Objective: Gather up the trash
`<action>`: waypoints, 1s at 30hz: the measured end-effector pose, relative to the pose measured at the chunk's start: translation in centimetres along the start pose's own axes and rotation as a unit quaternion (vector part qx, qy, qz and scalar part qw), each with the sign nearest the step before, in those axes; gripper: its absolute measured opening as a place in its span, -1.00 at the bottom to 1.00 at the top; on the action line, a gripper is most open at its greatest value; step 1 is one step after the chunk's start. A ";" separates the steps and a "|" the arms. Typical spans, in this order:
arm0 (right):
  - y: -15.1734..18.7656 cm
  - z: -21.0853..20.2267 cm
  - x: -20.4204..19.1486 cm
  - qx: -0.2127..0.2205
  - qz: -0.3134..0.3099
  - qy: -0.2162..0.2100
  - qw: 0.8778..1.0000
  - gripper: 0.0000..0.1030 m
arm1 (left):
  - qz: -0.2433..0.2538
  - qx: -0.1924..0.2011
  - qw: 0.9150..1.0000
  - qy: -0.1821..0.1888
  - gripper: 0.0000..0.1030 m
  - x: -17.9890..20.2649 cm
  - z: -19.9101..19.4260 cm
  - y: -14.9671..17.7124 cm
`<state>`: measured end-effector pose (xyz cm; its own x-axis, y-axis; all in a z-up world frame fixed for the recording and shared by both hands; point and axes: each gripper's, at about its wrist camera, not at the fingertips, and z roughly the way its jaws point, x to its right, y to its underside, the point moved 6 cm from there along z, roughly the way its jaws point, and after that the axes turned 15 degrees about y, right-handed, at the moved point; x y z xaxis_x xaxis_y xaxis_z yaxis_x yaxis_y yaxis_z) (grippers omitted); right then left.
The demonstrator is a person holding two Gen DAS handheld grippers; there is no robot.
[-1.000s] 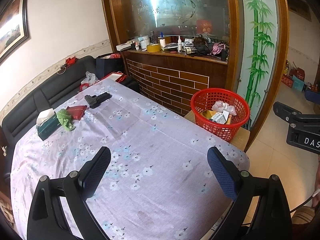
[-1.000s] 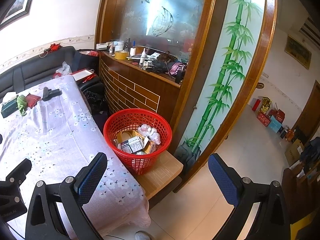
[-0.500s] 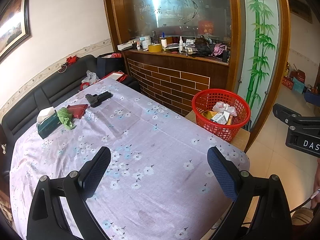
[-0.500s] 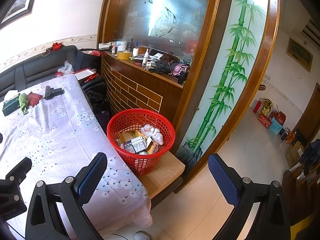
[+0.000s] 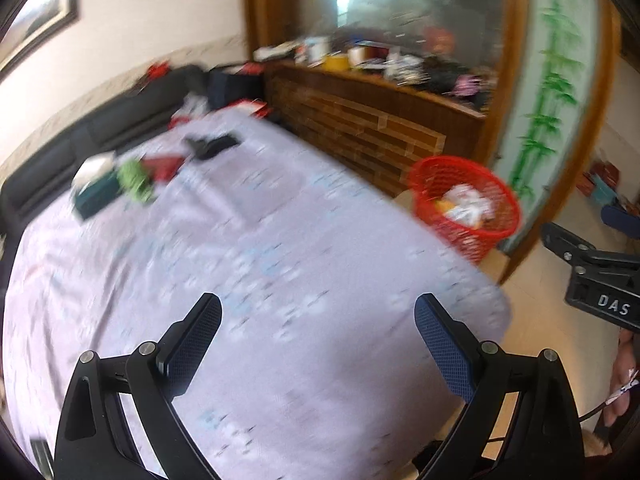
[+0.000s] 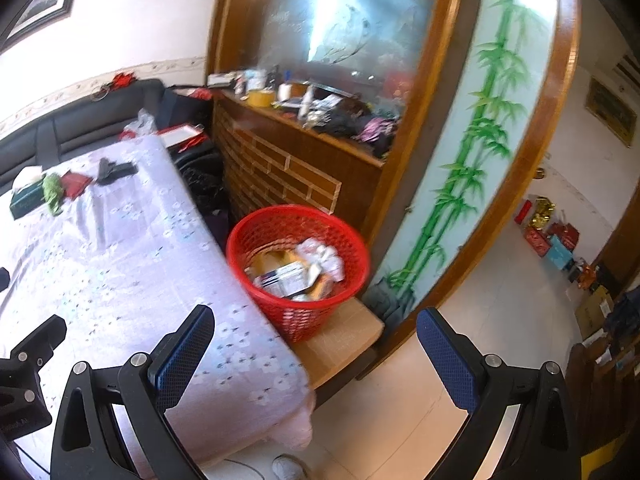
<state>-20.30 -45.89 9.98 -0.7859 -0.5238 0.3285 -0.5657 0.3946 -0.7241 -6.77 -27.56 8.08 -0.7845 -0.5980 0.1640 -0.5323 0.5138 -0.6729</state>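
Observation:
A red mesh basket (image 5: 466,208) (image 6: 298,270) holding paper and packaging trash stands on a low wooden stool at the table's right edge. On the far left of the floral tablecloth lie a green crumpled scrap (image 5: 134,178) (image 6: 53,192), a red flat packet (image 5: 164,166) (image 6: 74,182), a tissue box (image 5: 94,190) (image 6: 26,196) and a black object (image 5: 210,145) (image 6: 114,170). My left gripper (image 5: 318,330) is open and empty above the near cloth. My right gripper (image 6: 316,340) is open and empty, in front of the basket, over the stool and floor.
The table (image 5: 260,280) is covered by a lilac floral cloth. A black sofa (image 5: 60,148) runs along the wall behind it. A wooden brick-patterned counter (image 6: 280,168) with clutter and a bamboo glass panel (image 6: 472,152) stand behind the basket. Boxes (image 6: 556,240) sit on the tiled floor at right.
Both views have swung and blurred; the left view has tilted so the table items sit nearer the centre. The right view has moved slightly toward the basket. Both grippers stay open.

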 end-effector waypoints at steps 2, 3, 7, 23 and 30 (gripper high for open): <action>0.2 0.5 -2.0 -0.007 -0.018 -0.018 1.000 0.99 | -0.021 -0.006 0.999 -0.043 0.87 -2.8 -0.4 1.6; 0.4 0.8 -3.5 -0.009 -0.031 -0.030 0.999 0.99 | -0.035 -0.009 0.997 -0.065 0.87 -4.3 -0.7 2.5; 1.1 1.5 -9.6 -0.024 -0.084 -0.081 0.993 0.99 | -0.112 -0.034 0.983 -0.139 0.87 -11.3 -1.8 7.5; 6.7 -3.2 -35.6 -0.016 -0.242 -0.245 0.939 0.98 | -0.265 -0.046 0.945 -0.188 0.87 -25.4 -5.1 18.2; 6.8 -2.2 -38.1 -0.018 -0.217 -0.253 0.943 0.99 | -0.260 -0.015 0.948 -0.184 1.00 -26.2 -4.6 18.1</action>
<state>5.27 -21.58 -6.11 -0.2647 -0.9311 0.2510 -0.8213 0.0812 -0.5647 2.72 0.27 -5.04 -0.2520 -0.9467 0.2008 -0.8295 0.1045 -0.5486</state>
